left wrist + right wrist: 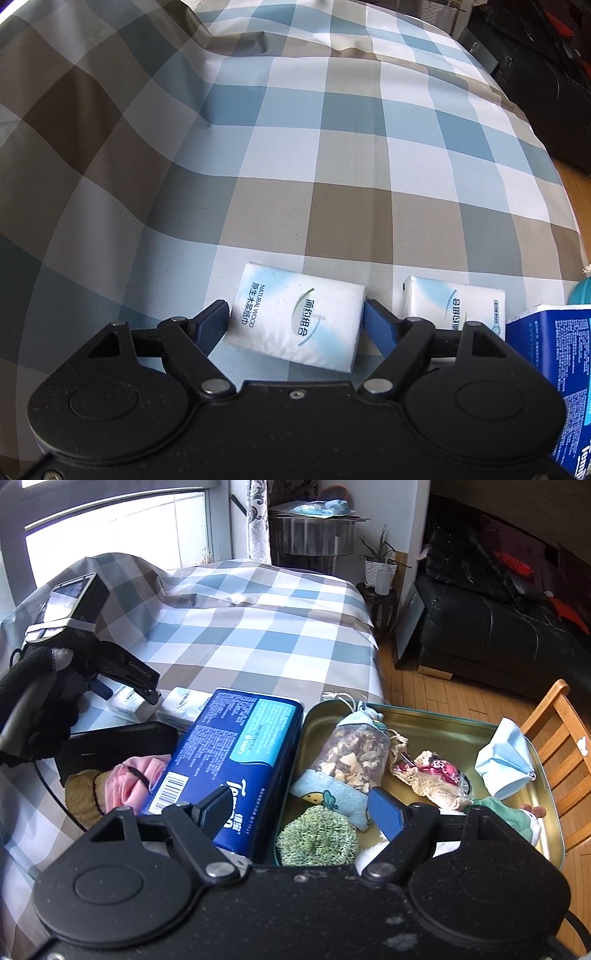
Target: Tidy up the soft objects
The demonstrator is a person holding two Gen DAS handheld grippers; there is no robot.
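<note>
My left gripper is closed on a white tissue pack that lies on the checked cloth; both blue pads touch its short ends. A second white tissue pack lies just to its right. The right wrist view shows the left gripper over the first tissue pack, with the second tissue pack beside it. My right gripper is open and empty, above a green knitted scrubber in a metal tin. The tin holds a potpourri sachet, a crochet pouch and a blue face mask.
A large blue tissue package lies left of the tin and shows in the left wrist view. A pink cloth, a yellow plush item and a black case lie to its left. A wooden chair stands right.
</note>
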